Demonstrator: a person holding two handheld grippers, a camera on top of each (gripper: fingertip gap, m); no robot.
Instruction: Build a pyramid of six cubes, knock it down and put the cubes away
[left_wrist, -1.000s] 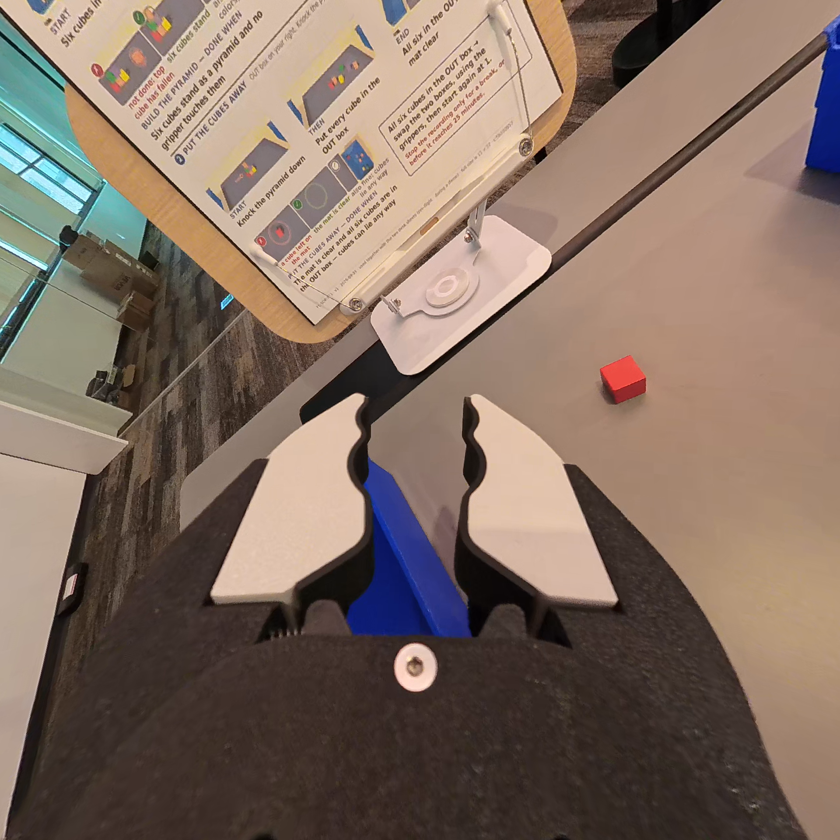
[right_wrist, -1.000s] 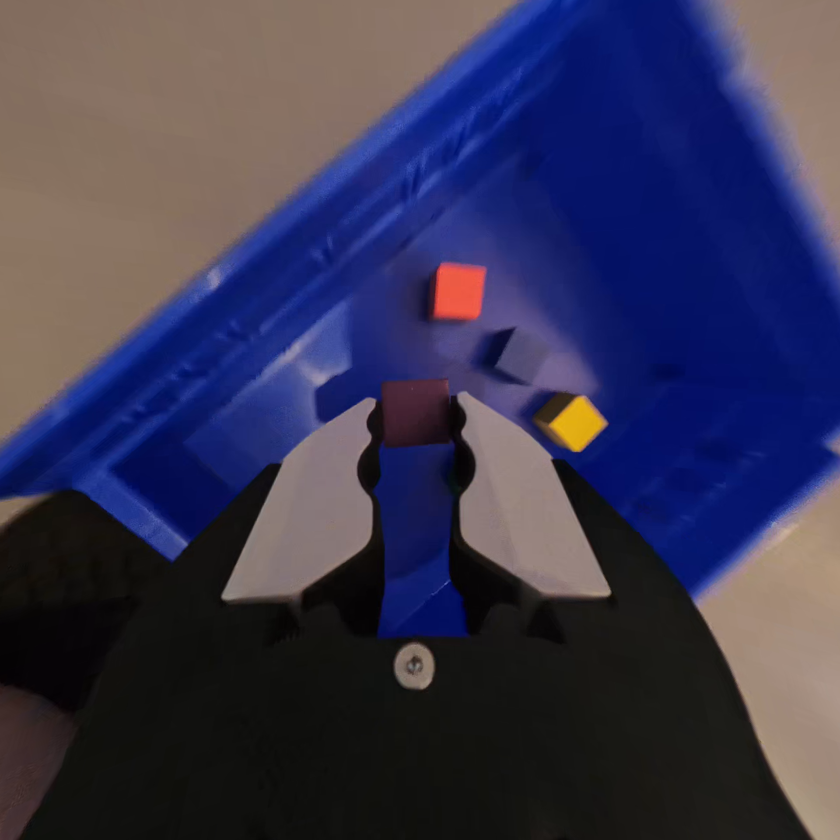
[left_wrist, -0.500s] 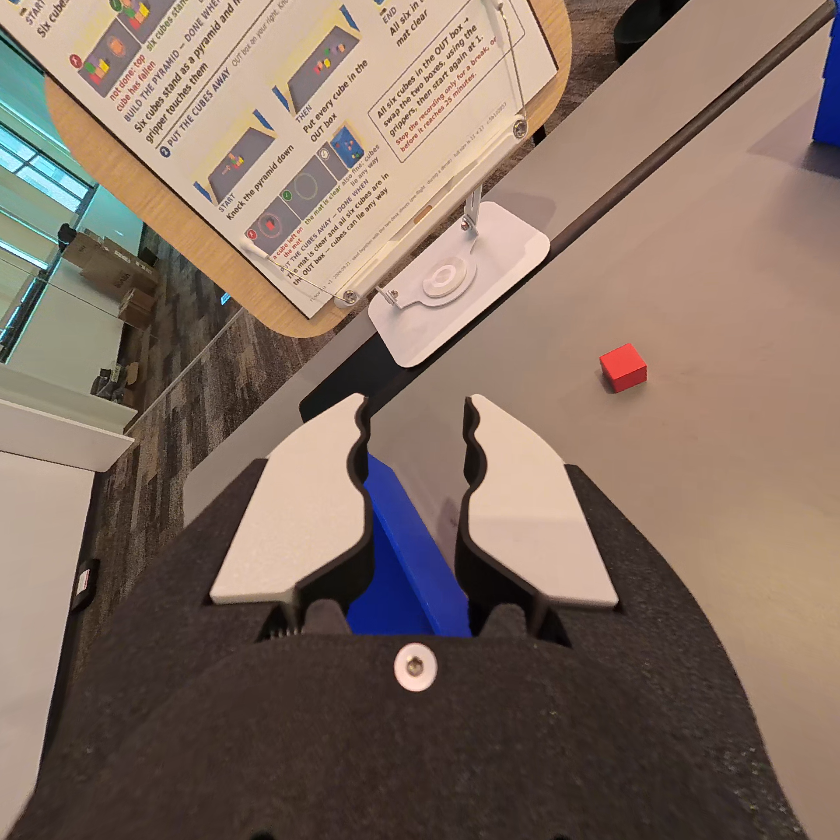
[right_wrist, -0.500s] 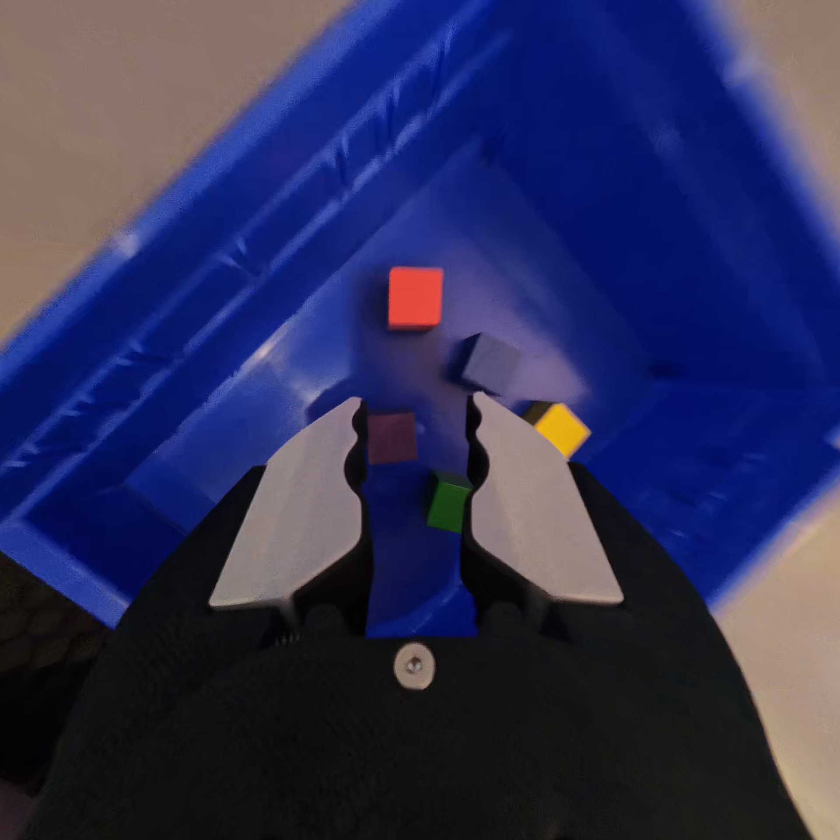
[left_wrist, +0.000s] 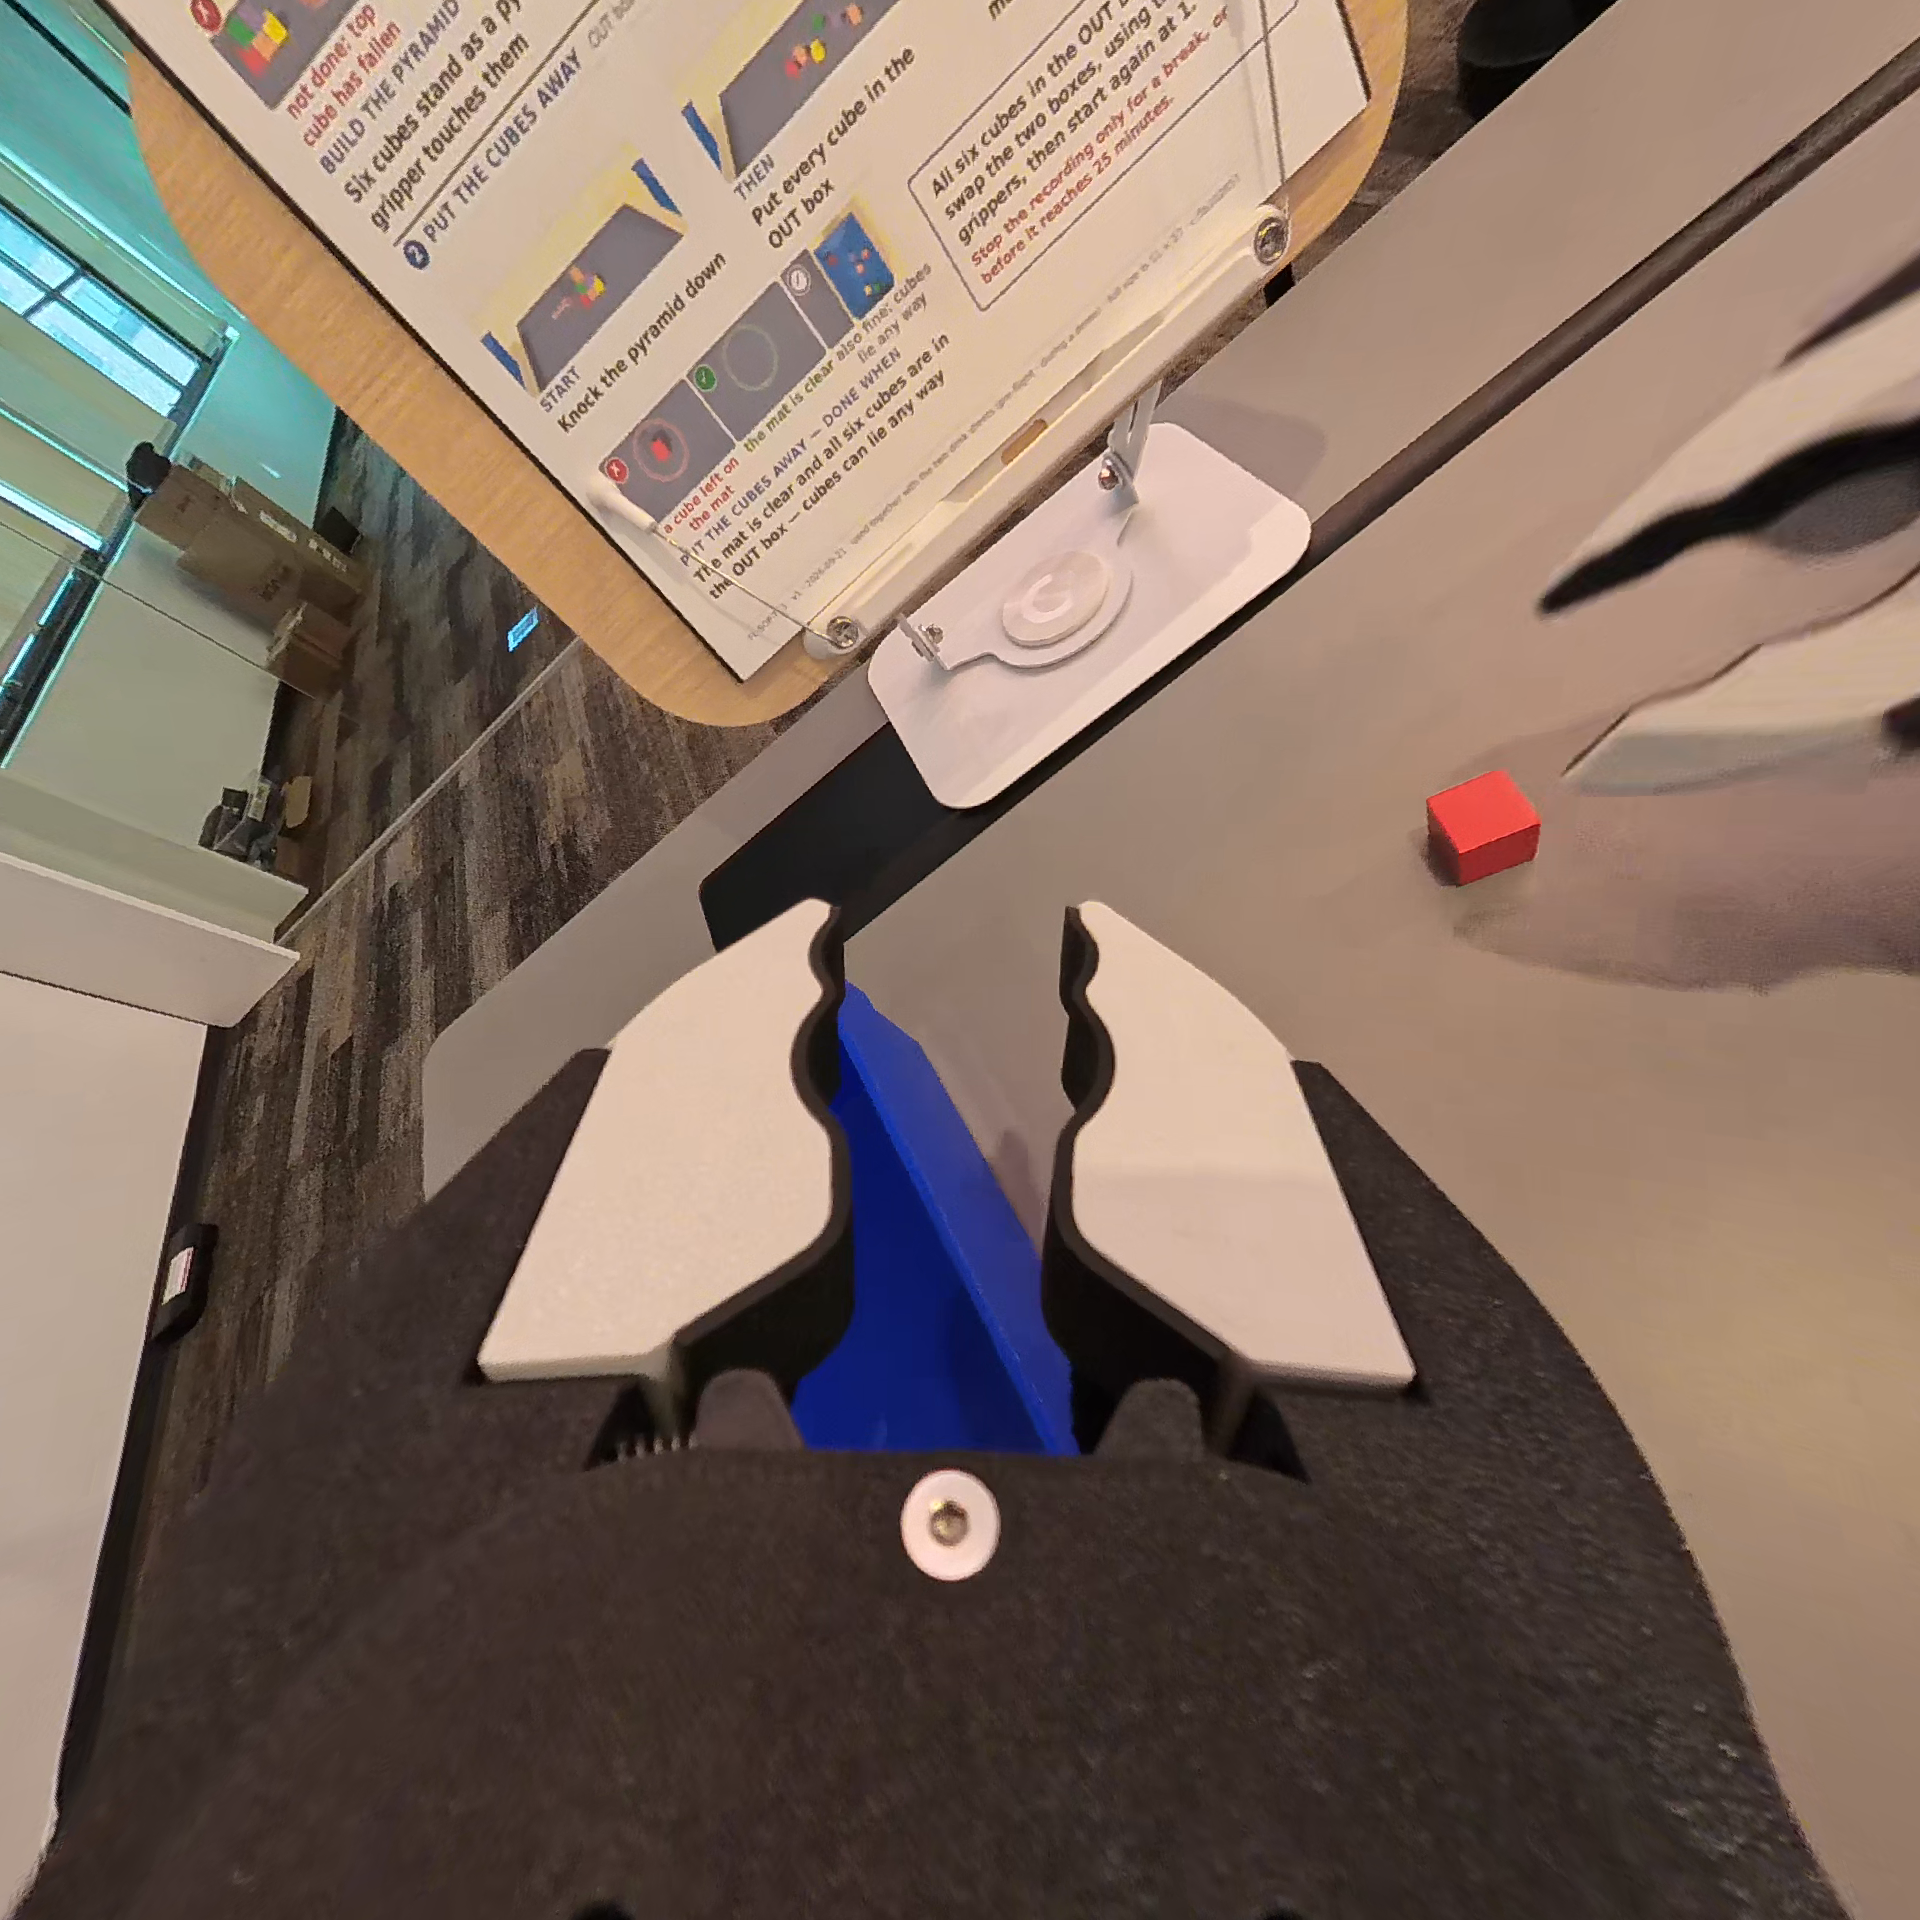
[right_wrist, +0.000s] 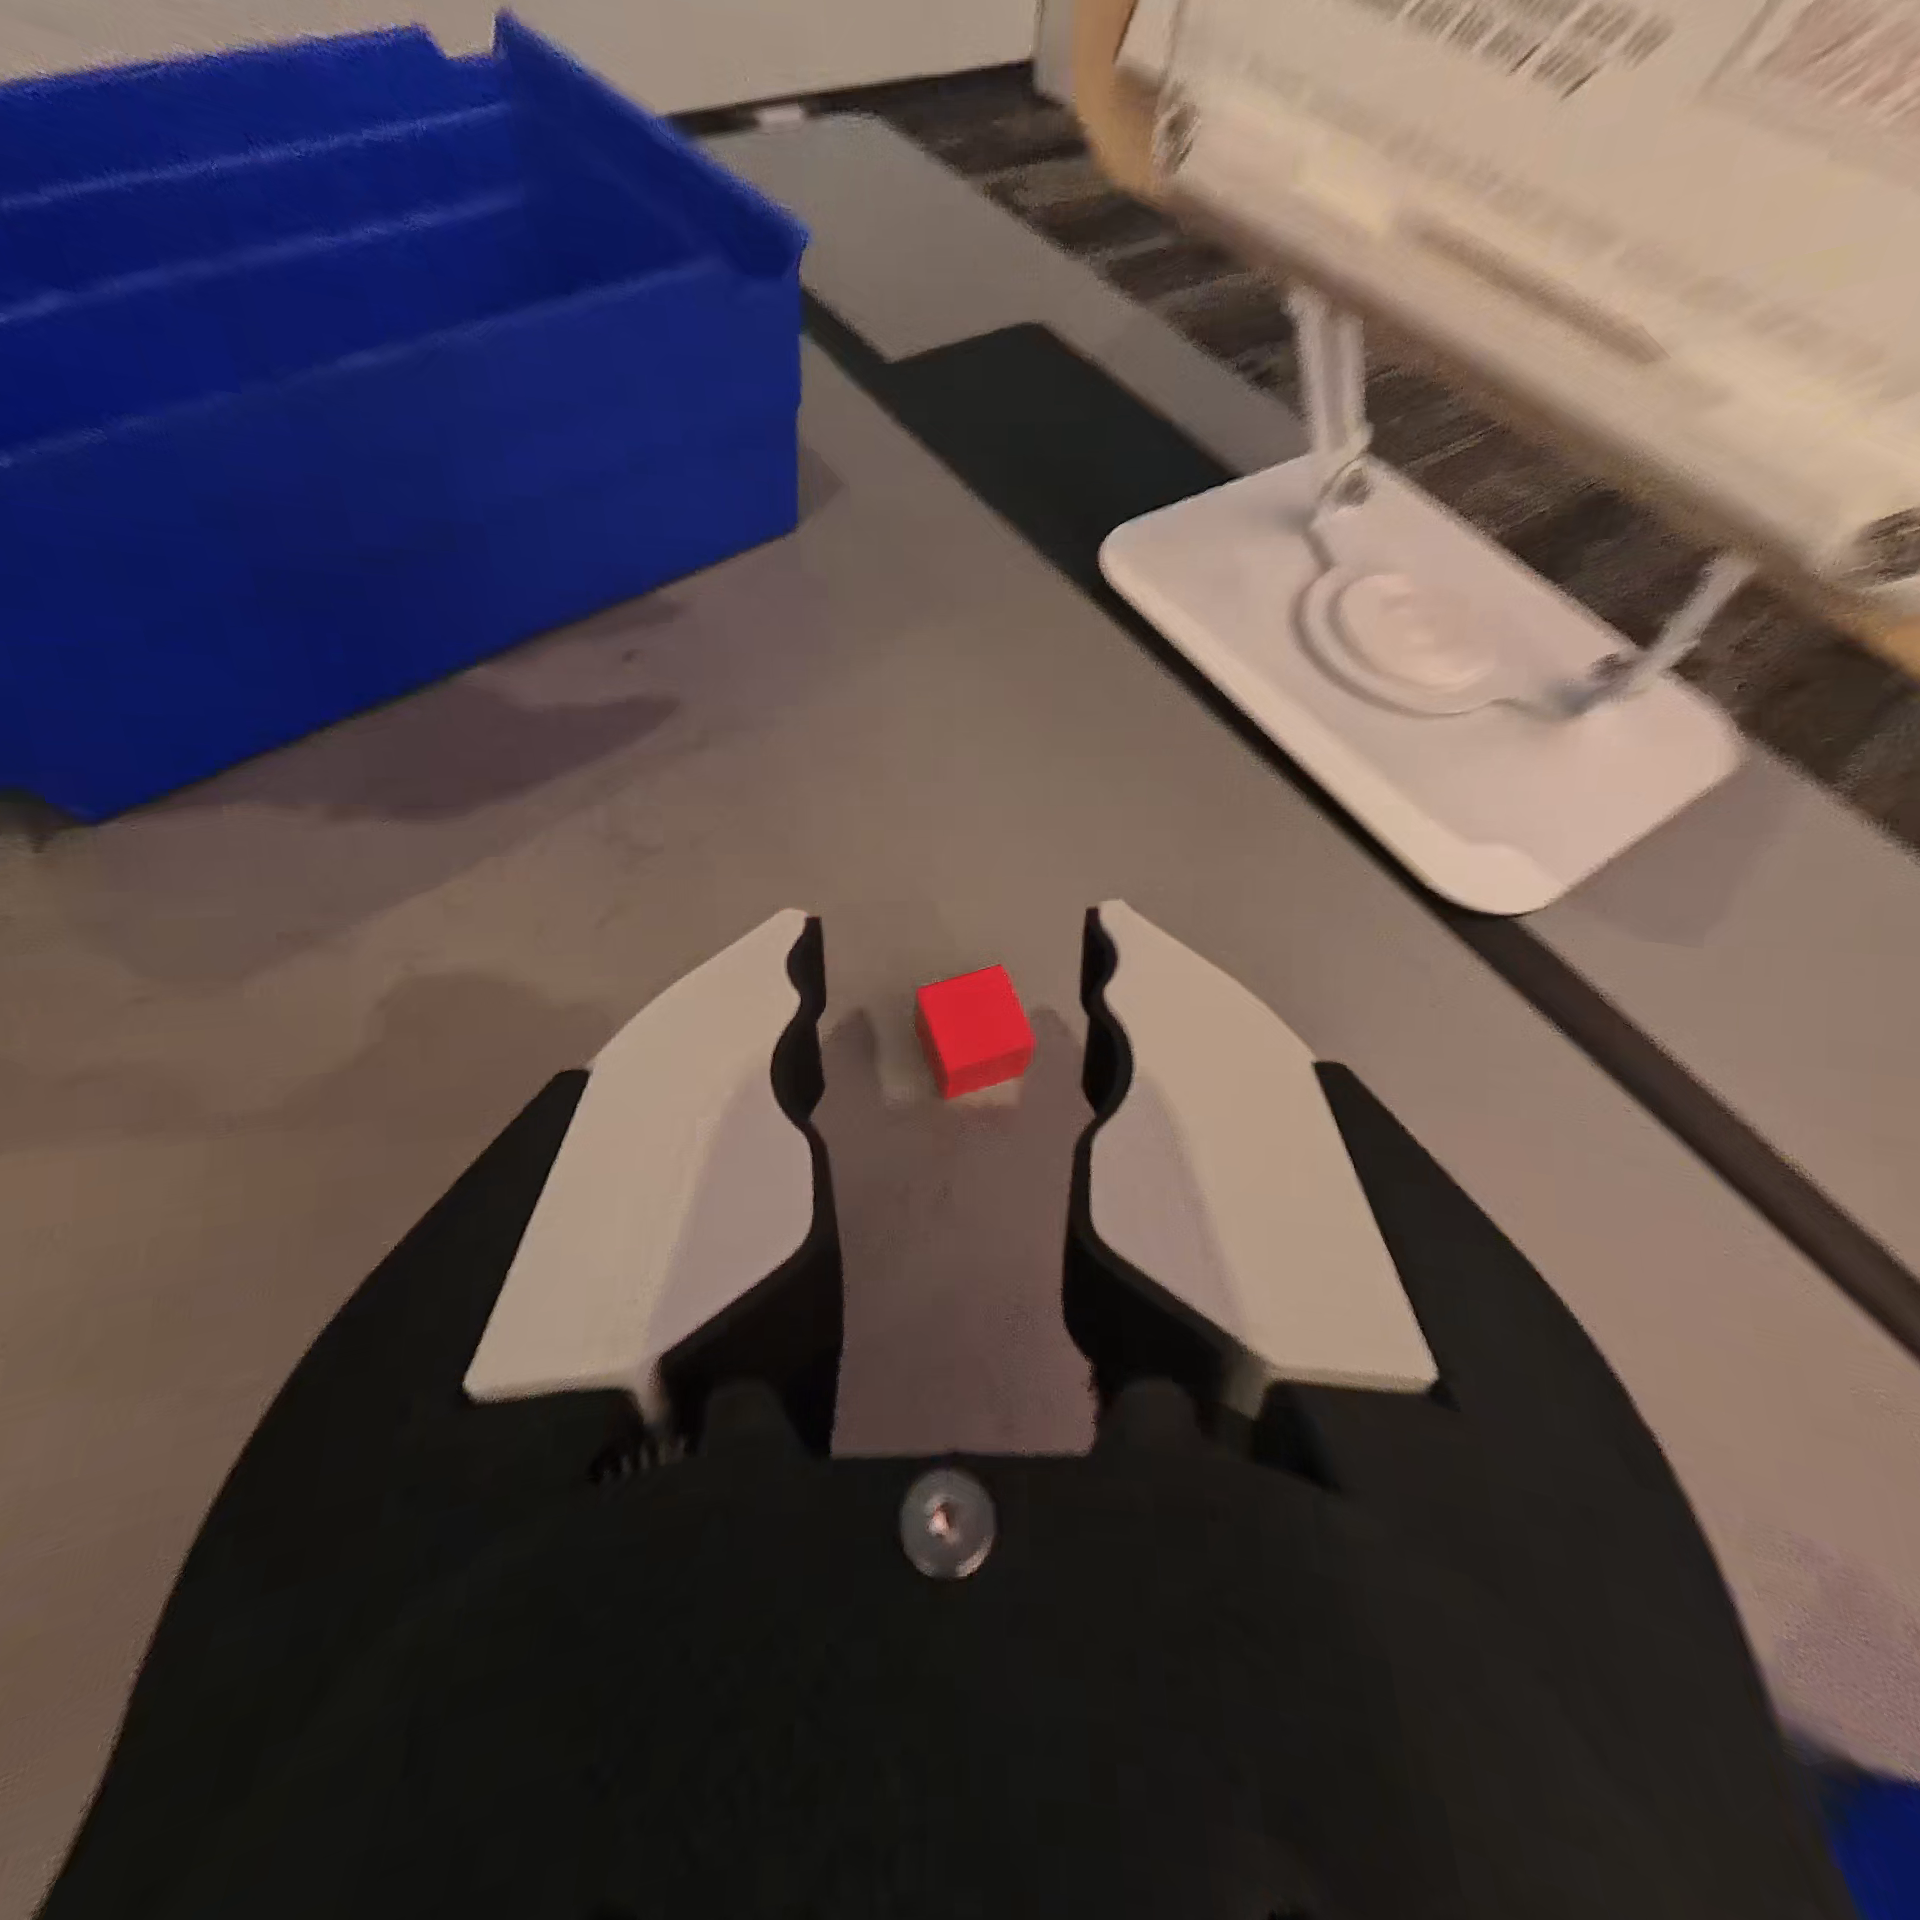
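A red cube (right_wrist: 974, 1031) lies on the grey mat (right_wrist: 727, 810). My right gripper (right_wrist: 948, 930) is open just above the mat. The cube sits between its fingers with a gap on each side, so neither pad touches it. In the left wrist view the red cube (left_wrist: 1483, 827) lies at the right, and the right gripper (left_wrist: 1569, 686) shows blurred beside it. My left gripper (left_wrist: 948, 925) is open with nothing in its grasp. A blue box's rim (left_wrist: 925, 1195) shows below, between its fingers.
A blue box (right_wrist: 364, 416) stands on the mat at the far left in the right wrist view. A white stand base (right_wrist: 1423, 675) carries an instruction board (left_wrist: 727, 260) at the table's far edge. A black strip (right_wrist: 1039, 416) runs along the mat's edge.
My right gripper opened over a blue box holding several cubes, and the dark purple cube left its grasp. It then swung across to the red cube on the mat. The left gripper barely moved.
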